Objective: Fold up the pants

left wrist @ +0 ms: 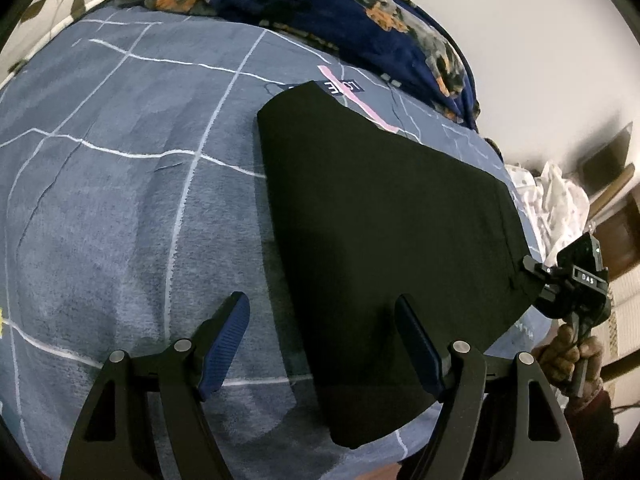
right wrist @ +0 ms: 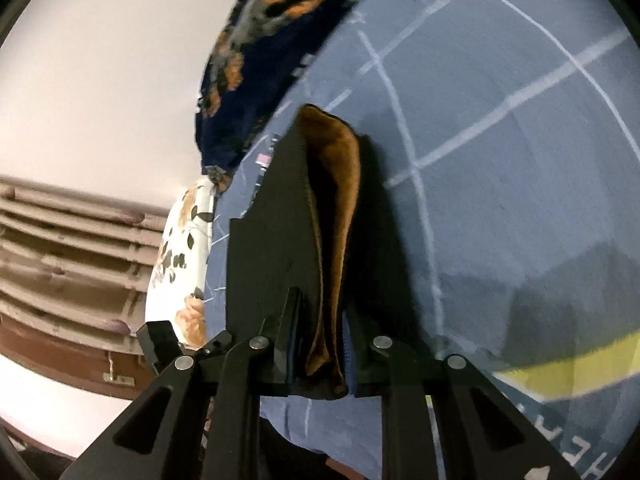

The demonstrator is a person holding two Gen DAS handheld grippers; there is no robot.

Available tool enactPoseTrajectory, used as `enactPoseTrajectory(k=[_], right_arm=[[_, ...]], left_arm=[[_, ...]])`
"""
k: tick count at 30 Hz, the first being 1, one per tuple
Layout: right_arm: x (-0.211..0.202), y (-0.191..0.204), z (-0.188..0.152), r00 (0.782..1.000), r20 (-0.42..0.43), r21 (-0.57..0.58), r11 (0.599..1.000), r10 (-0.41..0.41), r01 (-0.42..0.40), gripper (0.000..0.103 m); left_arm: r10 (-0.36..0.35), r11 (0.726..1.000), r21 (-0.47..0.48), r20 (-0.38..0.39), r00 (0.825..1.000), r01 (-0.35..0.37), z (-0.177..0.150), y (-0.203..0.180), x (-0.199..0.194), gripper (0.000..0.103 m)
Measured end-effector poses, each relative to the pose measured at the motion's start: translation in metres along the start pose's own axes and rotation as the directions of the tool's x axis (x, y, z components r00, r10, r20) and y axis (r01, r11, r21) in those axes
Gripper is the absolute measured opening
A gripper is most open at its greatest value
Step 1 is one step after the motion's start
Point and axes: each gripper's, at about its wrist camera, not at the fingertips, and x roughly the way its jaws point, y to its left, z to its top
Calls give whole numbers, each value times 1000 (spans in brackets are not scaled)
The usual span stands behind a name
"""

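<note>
We are working over a bed dressed in a grey-blue cover with white grid lines, a dark floral blanket bunched along its far edge against a pale wall.

The black pants are lying flat on the bed, already doubled into a long panel running from the far side toward us.

The right hand-held gripper is clamping the pants' right edge; in the right wrist view a pinch of black cloth with a brown inner face is standing up between its narrowed jaws. From the left wrist view this gripper is sitting at the panel's right edge, a hand wrapped around its handle.

The left hand-held gripper is hanging apart above the near end, holding nothing; one finger is over bare cover, the other over black cloth.

Our reading: the next fold is being set up. To do it well we are thinking:
- bring the left jaws onto the near left corner, taking all layers;
- lift both edges together and level, so the panel is not skewing;
- keep the right pinch deep enough not to slip;
- lay the edges flush, then release.
</note>
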Motion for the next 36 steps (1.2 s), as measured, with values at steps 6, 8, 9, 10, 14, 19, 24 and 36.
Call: enactPoseTrajectory(k=[6,8,9,10,14,19,24,36], right_arm=[[7,-35,-2,1000,-25,96,995,16,-14,17],[5,-33,-3,999,-22,96,995,27,-25,22],[4,-31,-2,1000,-19,89,996,20,-18,25],[1,-27,-1,1000,-15,74,997,3,-2,27],[-13,-15,8,998,15,16,998,-56,56,45],[-18,-15,22,995,14,-17,995,-94,94,59],[4,-17,26,992,-66,-60,993,-104,100,58],[37,-8,26,981,-191,-146,989,-15,-13,53]], left_arm=[[-4,1000,-1,2,1000,4,-1,1,-1,75],[-2,1000,4,1,1000,2,-1,0,-1,76],[-1,1000,5,1,1000,1,-1,1,-1,76],[-2,1000,5,0,1000,2,-1,1,-1,76],[-7,1000,7,6,1000,7,-1,0,-2,76],[-23,999,30,7,1000,23,1,0,-1,76],[-80,995,60,1,997,79,7,6,2,76],[-353,932,54,-99,930,359,40,11,32,76]])
